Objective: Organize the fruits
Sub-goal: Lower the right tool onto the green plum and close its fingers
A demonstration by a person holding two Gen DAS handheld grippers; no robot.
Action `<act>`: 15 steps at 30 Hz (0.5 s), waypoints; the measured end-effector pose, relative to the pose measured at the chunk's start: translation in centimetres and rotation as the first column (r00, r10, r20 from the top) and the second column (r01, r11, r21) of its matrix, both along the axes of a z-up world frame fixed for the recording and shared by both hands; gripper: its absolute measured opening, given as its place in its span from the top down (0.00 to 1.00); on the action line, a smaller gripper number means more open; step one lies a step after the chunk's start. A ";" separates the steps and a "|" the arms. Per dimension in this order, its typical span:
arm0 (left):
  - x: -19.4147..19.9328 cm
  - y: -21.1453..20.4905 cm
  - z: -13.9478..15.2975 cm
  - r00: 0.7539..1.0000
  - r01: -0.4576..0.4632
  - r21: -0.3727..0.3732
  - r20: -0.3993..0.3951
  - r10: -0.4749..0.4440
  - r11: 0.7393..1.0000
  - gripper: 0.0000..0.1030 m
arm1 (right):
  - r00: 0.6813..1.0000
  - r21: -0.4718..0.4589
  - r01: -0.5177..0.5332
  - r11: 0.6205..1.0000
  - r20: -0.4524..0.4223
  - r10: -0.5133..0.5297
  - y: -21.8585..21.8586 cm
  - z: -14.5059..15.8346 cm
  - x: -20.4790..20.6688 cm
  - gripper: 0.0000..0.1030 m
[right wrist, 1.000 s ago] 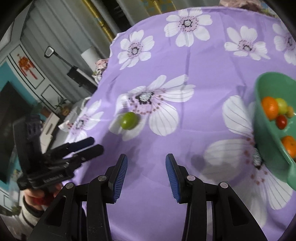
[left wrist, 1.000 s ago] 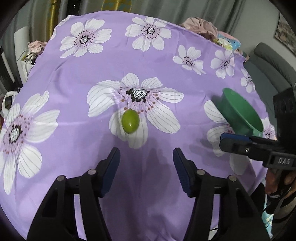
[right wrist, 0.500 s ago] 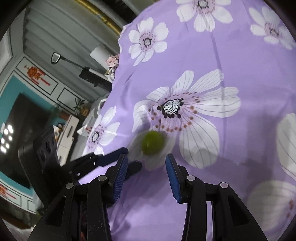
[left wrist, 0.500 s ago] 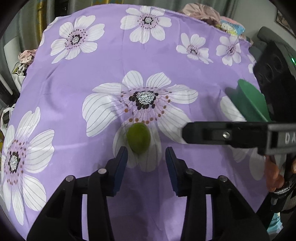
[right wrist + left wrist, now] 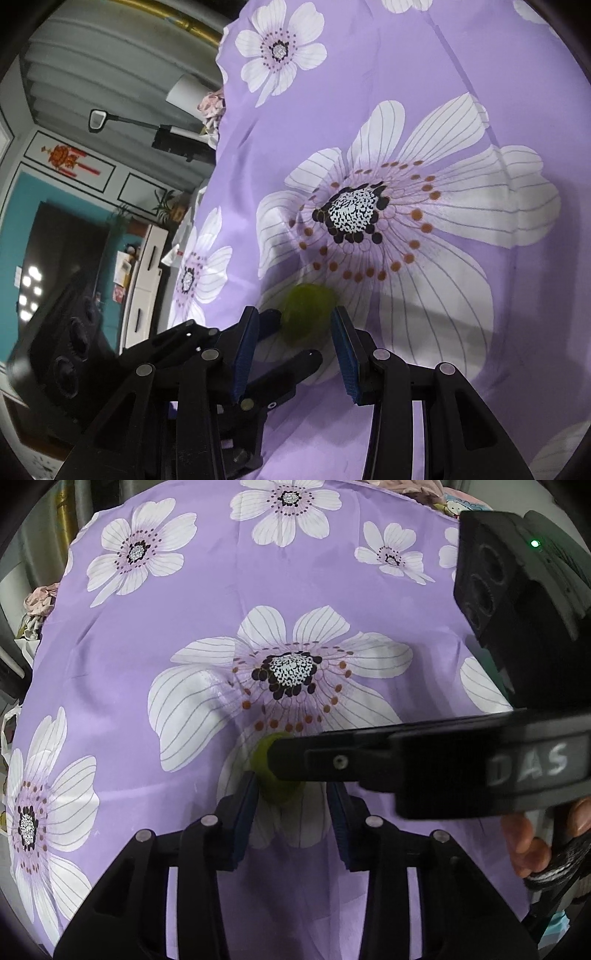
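Right claw (image 5: 280, 755) body lettered "DAS"

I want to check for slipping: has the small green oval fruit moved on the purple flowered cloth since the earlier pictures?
No. The small green oval fruit lies on the same white petal below the flower's dark centre of the purple flowered cloth.

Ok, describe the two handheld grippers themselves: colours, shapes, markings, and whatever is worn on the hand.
Both the left gripper and the right gripper are matte black plastic with silver rivets and two fingers faced with ribbed blue pads. The right one bears white "DAS" lettering and a boxy black housing with a green light. The hand wears a dark knitted cuff.
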State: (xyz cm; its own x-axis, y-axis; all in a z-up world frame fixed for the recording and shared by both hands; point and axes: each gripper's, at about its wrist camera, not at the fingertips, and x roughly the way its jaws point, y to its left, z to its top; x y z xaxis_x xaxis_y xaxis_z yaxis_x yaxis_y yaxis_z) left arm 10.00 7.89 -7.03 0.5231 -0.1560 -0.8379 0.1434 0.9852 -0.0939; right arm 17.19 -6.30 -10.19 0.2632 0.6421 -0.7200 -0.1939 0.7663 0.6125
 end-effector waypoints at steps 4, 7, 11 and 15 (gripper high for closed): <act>0.3 -0.1 0.0 1.000 0.005 0.011 -0.008 -0.004 1.000 0.65 | 1.000 -0.009 0.000 1.000 -0.016 0.000 0.4 -0.6 0.6 0.58; 0.7 -0.2 0.0 1.000 0.011 0.035 -0.019 -0.010 0.999 0.65 | 1.000 -0.030 -0.009 0.999 -0.016 0.008 0.8 -0.8 0.9 0.58; 1.1 -0.1 -0.1 1.000 0.005 0.049 -0.019 -0.005 0.999 0.71 | 1.000 -0.019 -0.001 1.000 -0.026 0.001 0.4 -1.2 1.3 0.58; 1.4 0.0 -0.2 1.000 0.003 0.040 -0.014 -0.002 0.999 0.71 | 1.000 0.000 0.009 1.000 -0.028 -0.009 -0.2 -1.5 1.3 0.61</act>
State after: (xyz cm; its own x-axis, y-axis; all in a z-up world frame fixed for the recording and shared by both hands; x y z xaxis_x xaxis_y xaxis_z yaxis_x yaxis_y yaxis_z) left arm 11.37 7.92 -7.24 0.5106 -0.1233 -0.8509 0.1450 0.9878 -0.0561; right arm 18.53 -6.52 -11.66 0.2488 0.6396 -0.7274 -0.1698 0.7682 0.6173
